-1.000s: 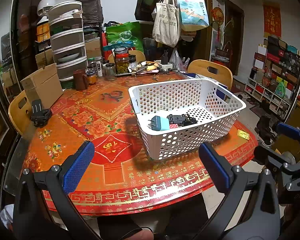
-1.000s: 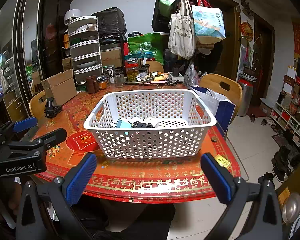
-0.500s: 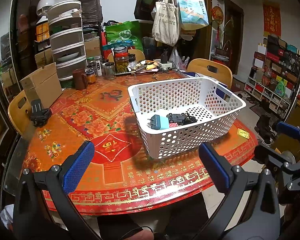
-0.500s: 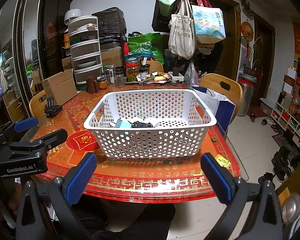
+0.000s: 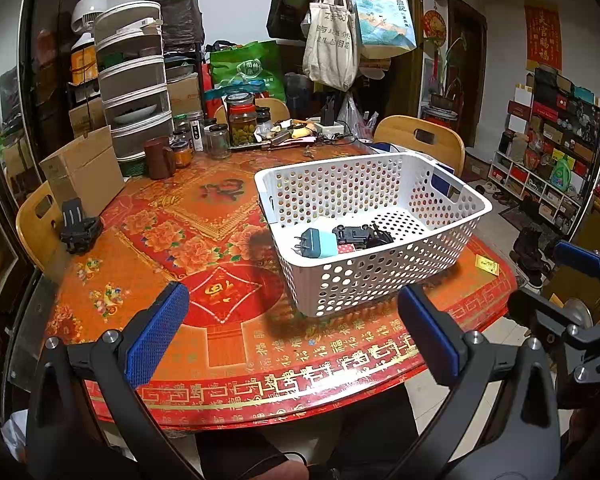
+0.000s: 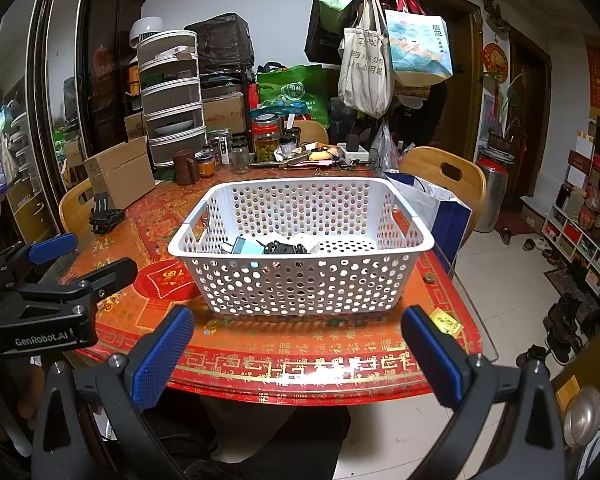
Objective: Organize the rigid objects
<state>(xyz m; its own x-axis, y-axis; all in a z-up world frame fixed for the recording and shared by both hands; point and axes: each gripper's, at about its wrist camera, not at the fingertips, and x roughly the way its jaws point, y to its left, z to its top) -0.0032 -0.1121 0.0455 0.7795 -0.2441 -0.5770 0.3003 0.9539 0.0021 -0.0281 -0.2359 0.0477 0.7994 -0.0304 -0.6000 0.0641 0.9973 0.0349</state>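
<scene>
A white perforated basket (image 5: 380, 280) stands on the red patterned round table (image 5: 204, 240); it also shows in the right wrist view (image 6: 300, 280). Inside lie a teal plug adapter (image 5: 318, 243), a black toy car (image 5: 360, 236) and some white items. My left gripper (image 5: 292, 336) is open and empty, held back over the table's near edge. My right gripper (image 6: 296, 356) is open and empty, in front of the basket at the near edge. A black clip-like object (image 5: 78, 228) lies at the table's left side.
Jars (image 5: 242, 124), a brown mug (image 5: 160, 158), a cardboard box (image 5: 82, 172) and a stack of drawers (image 5: 134, 84) crowd the table's far side. Wooden chairs (image 5: 424, 140) surround it. A small yellow card (image 5: 486, 265) lies at the right edge.
</scene>
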